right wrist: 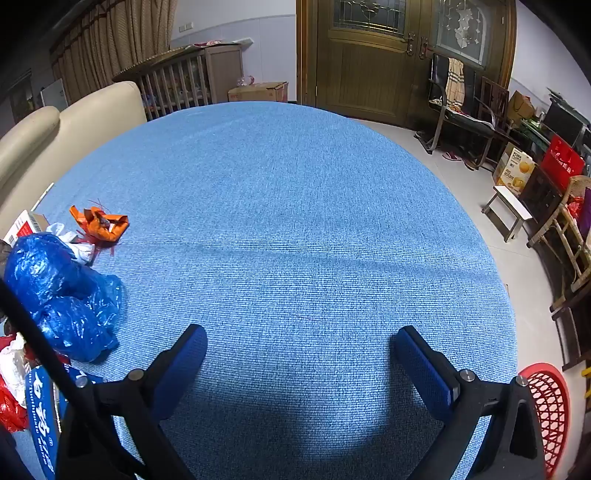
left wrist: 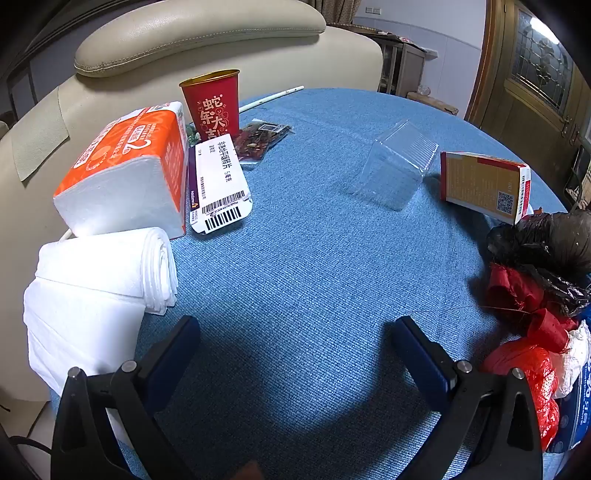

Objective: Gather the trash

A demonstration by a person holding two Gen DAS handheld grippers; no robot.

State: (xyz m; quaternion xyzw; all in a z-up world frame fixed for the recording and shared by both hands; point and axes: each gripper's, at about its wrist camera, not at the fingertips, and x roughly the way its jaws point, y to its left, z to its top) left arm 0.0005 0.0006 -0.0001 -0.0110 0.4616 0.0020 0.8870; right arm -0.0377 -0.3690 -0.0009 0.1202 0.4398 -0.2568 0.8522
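A ribbed blue woven cloth covers the round table [left wrist: 314, 258]. In the left wrist view, at ten o'clock, a glossy orange pack of tissues [left wrist: 125, 170] lies beside a flat white medicine carton [left wrist: 219, 184] and a tapered red paper cup [left wrist: 212, 105] with a gold rim; soft folded white towels [left wrist: 99, 288] sit at nine. A clear, ridged plastic clamshell [left wrist: 397, 166] stands at one o'clock, a red-and-yellow box [left wrist: 484, 184] just beyond it. At three, crinkled trash is heaped: a black film bag [left wrist: 546, 243] above a red plastic bag [left wrist: 532, 369]. The left tongs [left wrist: 295, 354] stand wide apart over bare cloth, holding nothing.

Only the right wrist view shows a crumpled blue plastic bag [right wrist: 62, 295] at nine, a twisted orange wrapper [right wrist: 99, 223] at ten, a red lattice basket [right wrist: 546, 406] at four, wooden doors [right wrist: 388, 55] and grey floor tiles. The right tongs [right wrist: 299, 358] are likewise spread, empty. A cream leather sofa [left wrist: 203, 29] backs the table.
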